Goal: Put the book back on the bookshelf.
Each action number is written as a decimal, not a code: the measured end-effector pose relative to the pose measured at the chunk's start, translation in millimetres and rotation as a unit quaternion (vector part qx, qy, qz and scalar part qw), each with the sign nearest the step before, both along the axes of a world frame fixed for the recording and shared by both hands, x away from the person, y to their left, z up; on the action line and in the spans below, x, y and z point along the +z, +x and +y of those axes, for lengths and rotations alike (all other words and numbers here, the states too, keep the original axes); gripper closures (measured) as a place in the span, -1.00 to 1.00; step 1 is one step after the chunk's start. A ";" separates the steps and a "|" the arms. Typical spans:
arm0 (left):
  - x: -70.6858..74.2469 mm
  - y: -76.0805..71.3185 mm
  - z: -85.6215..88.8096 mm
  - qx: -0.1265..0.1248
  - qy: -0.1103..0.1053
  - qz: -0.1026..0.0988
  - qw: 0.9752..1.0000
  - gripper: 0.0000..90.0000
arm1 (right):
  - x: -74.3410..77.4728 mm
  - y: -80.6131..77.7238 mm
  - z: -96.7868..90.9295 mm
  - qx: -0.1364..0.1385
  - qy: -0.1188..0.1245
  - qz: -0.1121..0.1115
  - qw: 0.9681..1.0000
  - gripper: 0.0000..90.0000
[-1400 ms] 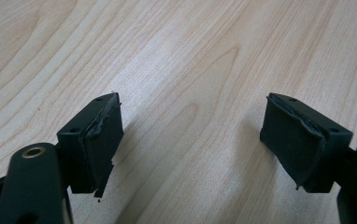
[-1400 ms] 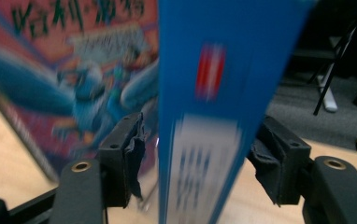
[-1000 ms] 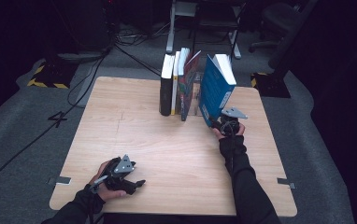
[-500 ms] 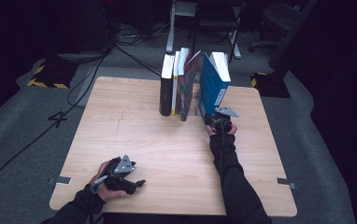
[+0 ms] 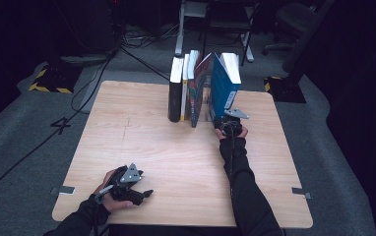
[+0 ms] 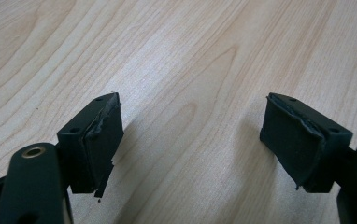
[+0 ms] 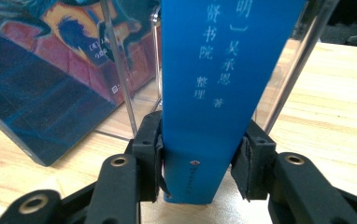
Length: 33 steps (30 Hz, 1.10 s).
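A bright blue book [image 7: 204, 93] with pale printed characters down its spine stands right of a book [image 7: 50, 70] whose cover mixes dark blue, red and yellow, then a white-spined book [image 5: 185, 86] and a black one [image 5: 175, 93], on the light woodgrain table [image 5: 141, 132].

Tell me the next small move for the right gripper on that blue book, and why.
Probably draw the blue book straight back out of the clear holder. The right gripper has its pads pressed on the spine's lower end, and the book leans against its neighbour, so a slow pull seems safest.
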<state>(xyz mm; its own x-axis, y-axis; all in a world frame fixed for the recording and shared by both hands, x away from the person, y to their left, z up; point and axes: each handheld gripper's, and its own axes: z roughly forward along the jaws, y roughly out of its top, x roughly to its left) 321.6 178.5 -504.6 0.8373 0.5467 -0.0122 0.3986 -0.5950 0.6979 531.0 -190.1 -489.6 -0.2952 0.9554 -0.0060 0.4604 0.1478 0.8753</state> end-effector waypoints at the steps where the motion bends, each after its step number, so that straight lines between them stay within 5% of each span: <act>1: 0.0 0.1 0.0 0.000 0.000 0.000 1.000 -0.53 | 3.9 -1.2 -1.4 0.002 0.002 -0.004 1.000 0.28; 10: 0.0 0.1 0.0 0.000 0.000 0.000 1.000 -0.53 | 36.7 -3.4 -4.4 0.023 -0.017 -0.025 0.999 0.18; 22: 0.0 0.0 0.0 0.000 0.000 0.000 1.000 -0.53 | 59.4 -18.3 -17.2 0.071 -0.038 -0.010 0.997 -0.07; 33: 0.0 0.5 0.0 -0.001 0.000 0.000 1.000 -0.54 | 77.7 -39.7 -21.2 0.126 -0.085 -0.004 0.988 -0.24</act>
